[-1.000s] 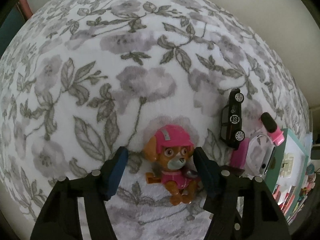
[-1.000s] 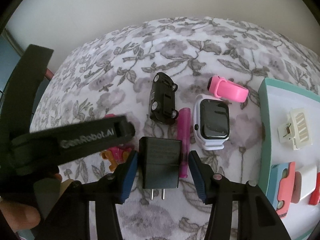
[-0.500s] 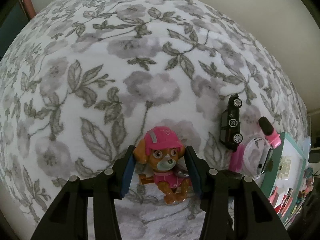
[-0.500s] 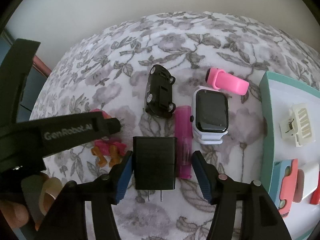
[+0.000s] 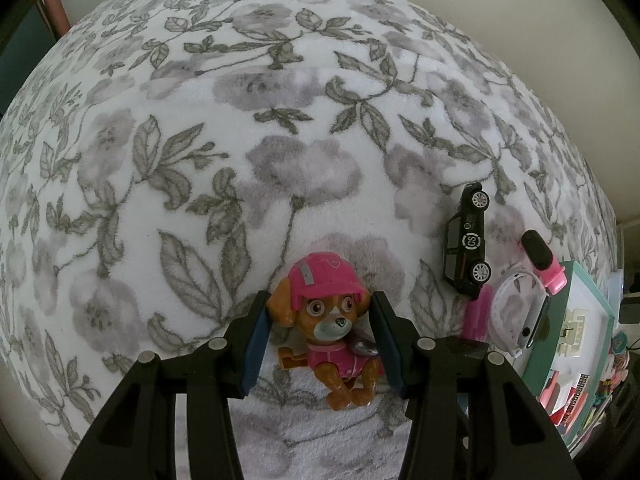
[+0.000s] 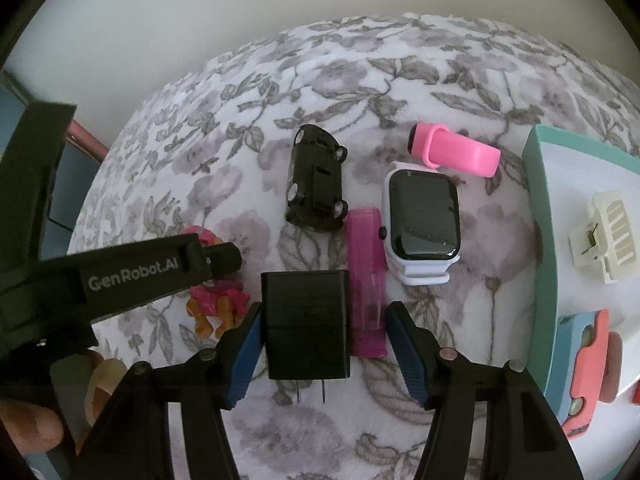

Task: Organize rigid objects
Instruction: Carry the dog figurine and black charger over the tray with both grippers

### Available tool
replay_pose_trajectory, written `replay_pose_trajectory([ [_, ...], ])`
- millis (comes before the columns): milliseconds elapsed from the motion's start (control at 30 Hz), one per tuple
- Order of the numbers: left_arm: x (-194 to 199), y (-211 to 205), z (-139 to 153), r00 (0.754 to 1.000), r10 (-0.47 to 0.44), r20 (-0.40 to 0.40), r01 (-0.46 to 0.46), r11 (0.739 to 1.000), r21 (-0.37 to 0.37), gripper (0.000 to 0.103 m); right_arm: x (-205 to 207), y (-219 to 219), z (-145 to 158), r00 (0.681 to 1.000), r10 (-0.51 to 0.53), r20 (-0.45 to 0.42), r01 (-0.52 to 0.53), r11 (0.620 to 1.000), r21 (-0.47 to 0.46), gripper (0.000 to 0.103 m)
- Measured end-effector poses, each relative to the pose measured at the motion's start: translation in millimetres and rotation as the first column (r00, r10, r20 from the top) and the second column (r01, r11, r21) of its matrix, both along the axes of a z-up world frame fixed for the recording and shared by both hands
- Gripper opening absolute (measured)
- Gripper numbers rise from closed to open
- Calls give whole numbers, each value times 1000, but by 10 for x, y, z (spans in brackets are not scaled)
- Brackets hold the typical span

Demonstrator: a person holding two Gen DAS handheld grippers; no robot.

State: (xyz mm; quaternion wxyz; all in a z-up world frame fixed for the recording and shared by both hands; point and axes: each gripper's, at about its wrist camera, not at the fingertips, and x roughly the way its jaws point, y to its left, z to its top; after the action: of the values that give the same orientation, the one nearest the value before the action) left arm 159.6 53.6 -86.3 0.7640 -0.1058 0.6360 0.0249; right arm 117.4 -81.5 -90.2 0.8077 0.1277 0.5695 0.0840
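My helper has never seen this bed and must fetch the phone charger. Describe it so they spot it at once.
On the floral blanket, look left of the teal tray for the row of small things. The charger block lies nearest, between the fingers of the right gripper, beside the magenta lighter. It alone is a plain black box with two metal prongs.

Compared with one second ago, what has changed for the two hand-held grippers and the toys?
The left hand-held gripper closed its fingers onto the puppy figure. The right hand-held gripper opened wider around the black charger. The toy car, smartwatch and pink lighter stayed put.
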Motion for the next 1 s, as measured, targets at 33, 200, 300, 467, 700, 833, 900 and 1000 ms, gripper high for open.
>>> replay_pose_trajectory([
  [33, -1, 2, 1, 1000, 1, -1, -1, 1000, -1, 51, 1, -2, 1, 1000, -1, 0, 1, 1000, 3, 63],
  [200, 2, -7, -3, 1000, 1, -2, -1, 1000, -3, 51, 4, -21, 7, 1000, -16, -8, 16, 1000, 24, 63],
  [300, 2, -19, -7, 1000, -1, -2, 1, 1000, -2, 51, 2, -21, 19, 1000, -12, -8, 12, 1000, 16, 63],
  [467, 14, -28, -25, 1000, -6, -4, 6, 1000, -3, 51, 3, 70, 57, 1000, 24, 7, -24, 997, -68, 63],
  [700, 10, -15, -12, 1000, -10, -4, 10, 1000, -3, 51, -20, 192, 128, 995, 86, 47, -76, 980, -183, 63],
  [833, 11, -19, -14, 1000, -12, -4, 12, 1000, -1, 51, -31, 195, 154, 995, 91, 50, -81, 981, -176, 62],
  [900, 11, -19, -15, 1000, -12, -4, 12, 1000, -1, 51, -28, 197, 154, 994, 94, 48, -85, 984, -158, 55],
  [1000, 12, -20, -17, 1000, -12, -4, 12, 1000, 0, 51, -36, 228, 164, 993, 105, 52, -95, 981, -168, 53],
])
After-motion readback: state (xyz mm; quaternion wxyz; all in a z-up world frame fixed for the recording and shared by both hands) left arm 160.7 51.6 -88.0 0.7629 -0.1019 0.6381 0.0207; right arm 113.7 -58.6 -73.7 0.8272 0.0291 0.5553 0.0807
